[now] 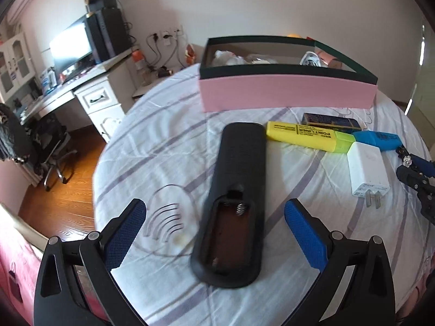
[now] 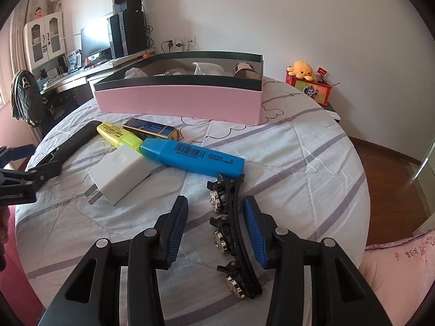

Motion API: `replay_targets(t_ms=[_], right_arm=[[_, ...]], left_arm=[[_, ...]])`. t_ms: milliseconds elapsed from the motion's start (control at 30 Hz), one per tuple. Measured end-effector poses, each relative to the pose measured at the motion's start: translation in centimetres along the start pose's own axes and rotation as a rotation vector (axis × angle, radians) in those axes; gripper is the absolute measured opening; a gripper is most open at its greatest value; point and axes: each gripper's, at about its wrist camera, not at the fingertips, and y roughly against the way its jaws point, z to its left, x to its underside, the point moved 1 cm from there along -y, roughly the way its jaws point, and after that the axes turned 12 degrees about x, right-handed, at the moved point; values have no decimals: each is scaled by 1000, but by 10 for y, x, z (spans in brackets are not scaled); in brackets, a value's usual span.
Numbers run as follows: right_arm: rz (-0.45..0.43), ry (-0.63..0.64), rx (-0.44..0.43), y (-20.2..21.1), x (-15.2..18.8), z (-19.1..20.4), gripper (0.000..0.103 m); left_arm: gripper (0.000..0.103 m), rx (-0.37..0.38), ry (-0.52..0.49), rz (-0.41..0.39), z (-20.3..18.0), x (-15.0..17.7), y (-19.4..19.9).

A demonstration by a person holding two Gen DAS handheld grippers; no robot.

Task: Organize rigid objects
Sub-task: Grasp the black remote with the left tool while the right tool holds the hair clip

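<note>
Pick-up step. Left tool [image 1: 214, 225] spread wide, straddling the remote [image 1: 236, 198] on the bed, pads clear. Right tool [image 2: 214, 231] part-spread around the hair clip [image 2: 233, 233], not yet pinching. Next: close, lift, carry to the far box [image 2: 179, 100].

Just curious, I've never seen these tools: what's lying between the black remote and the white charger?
Only bare striped bedsheet separates the black remote from the white charger, clearest in the left wrist view.

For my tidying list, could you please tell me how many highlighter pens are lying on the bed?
2. The yellow highlighter lies in front of the pink box; the blue highlighter lies end to end with it, beside the white charger. Others may be hidden inside the box.
</note>
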Motion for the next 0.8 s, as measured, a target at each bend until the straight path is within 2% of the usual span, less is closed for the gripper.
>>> replay_targets(t_ms=[67, 133, 167, 233, 267, 400, 800], right_arm=[[-6, 6, -1, -1, 0, 0, 44], [-12, 1, -3, -1, 1, -1, 44], [-12, 0, -3, -1, 1, -1, 41], [-20, -1, 2, 1, 0, -2, 29], [-20, -4, 2, 2, 0, -2, 23], [-14, -6, 1, 3, -1, -2, 22], [-27, -39, -26, 1, 5, -7, 22]], left_arm=[[96, 26, -10, -1, -3, 0, -7], [89, 86, 6, -15, -1, 0, -11], [84, 109, 17, -18, 1, 0, -11], [70, 129, 20, -24, 3, -1, -9], [57, 142, 13, -29, 2, -2, -9], [45, 149, -20, -31, -3, -4, -7], [49, 172, -36, -48, 0, -2, -12]])
